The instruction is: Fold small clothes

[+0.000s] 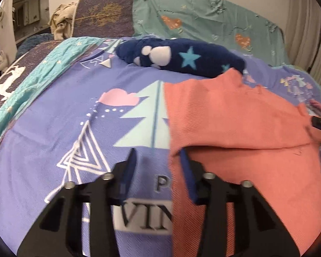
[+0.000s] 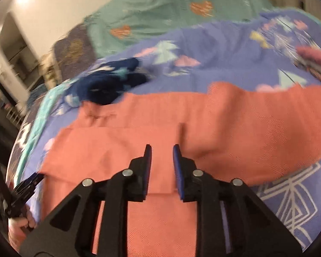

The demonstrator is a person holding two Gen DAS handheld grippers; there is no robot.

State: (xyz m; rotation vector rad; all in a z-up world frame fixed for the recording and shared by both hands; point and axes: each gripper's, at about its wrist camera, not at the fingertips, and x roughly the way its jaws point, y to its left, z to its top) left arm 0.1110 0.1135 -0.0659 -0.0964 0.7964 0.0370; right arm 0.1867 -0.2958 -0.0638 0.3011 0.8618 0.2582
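Left wrist view: left gripper (image 1: pixel 158 152) low over bed, fingers spread wide, nothing between them – its right finger tip sits at the left edge of the coral garment (image 1: pixel 235 117), under a folded-over flap.
Right wrist view: right gripper (image 2: pixel 162 147) above middle of coral garment (image 2: pixel 203 115), fingers apart w/ a clear gap, holding nothing; can't tell if tips touch the cloth.
Coral garment: spread flat on purple printed bedspread (image 1: pixel 53 128), partly folded – a top layer doubled over the lower part, crease running across. One end trails toward right side of right wrist view, blurred.
Navy star garment: (image 1: pixel 182 57) bunched in a heap just beyond the coral one, touching its far corner; white patches + light-blue stars on it.
Teal blanket: (image 1: pixel 203 15) w/ orange hearts, behind, at far side of bed.
Other gripper seen: left gripper (image 2: pixel 30 184) at lower left of right wrist view, by the garment's edge; person's hand (image 2: pixel 21 224) on it.
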